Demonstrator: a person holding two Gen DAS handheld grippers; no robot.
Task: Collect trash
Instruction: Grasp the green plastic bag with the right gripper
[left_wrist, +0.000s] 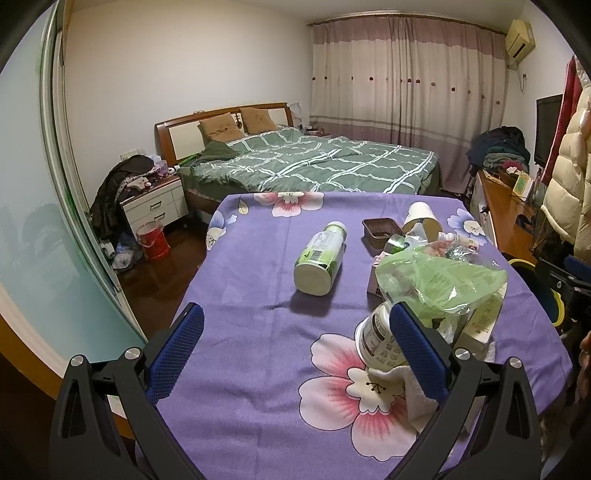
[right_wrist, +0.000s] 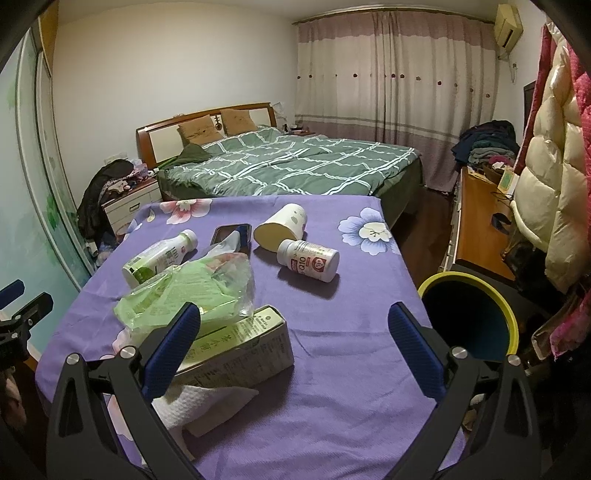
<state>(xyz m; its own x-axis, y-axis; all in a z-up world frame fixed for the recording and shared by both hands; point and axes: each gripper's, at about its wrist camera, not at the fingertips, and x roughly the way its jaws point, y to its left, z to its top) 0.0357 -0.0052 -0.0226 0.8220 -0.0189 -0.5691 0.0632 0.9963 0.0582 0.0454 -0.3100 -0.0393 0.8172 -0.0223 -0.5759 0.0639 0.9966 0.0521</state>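
My left gripper (left_wrist: 295, 343) hangs over the near part of the purple cloth (left_wrist: 258, 295), jaws wide apart and empty. Its right finger (left_wrist: 417, 350) crosses in front of a small jar (left_wrist: 373, 341) lying on its side by a white napkin (left_wrist: 413, 395); I cannot tell if they touch. Ahead lies a green-labelled bottle (left_wrist: 322, 254) on its side, apart from the rest. To its right a green plastic bag (left_wrist: 439, 280) is heaped over a carton (left_wrist: 484, 317), with a brown tray (left_wrist: 382, 229) and a tipped paper cup (left_wrist: 421, 218) behind.

My right gripper (right_wrist: 295, 341) is also spread open, holding nothing. Its left finger (right_wrist: 173, 350) sits over the carton (right_wrist: 243, 350), which lies flat on the napkin (right_wrist: 199, 406). A white bottle with a red label (right_wrist: 308, 259) lies further on, near the cup (right_wrist: 282, 227). The bin (right_wrist: 469, 317) with a yellow rim stands just off the table's right edge.
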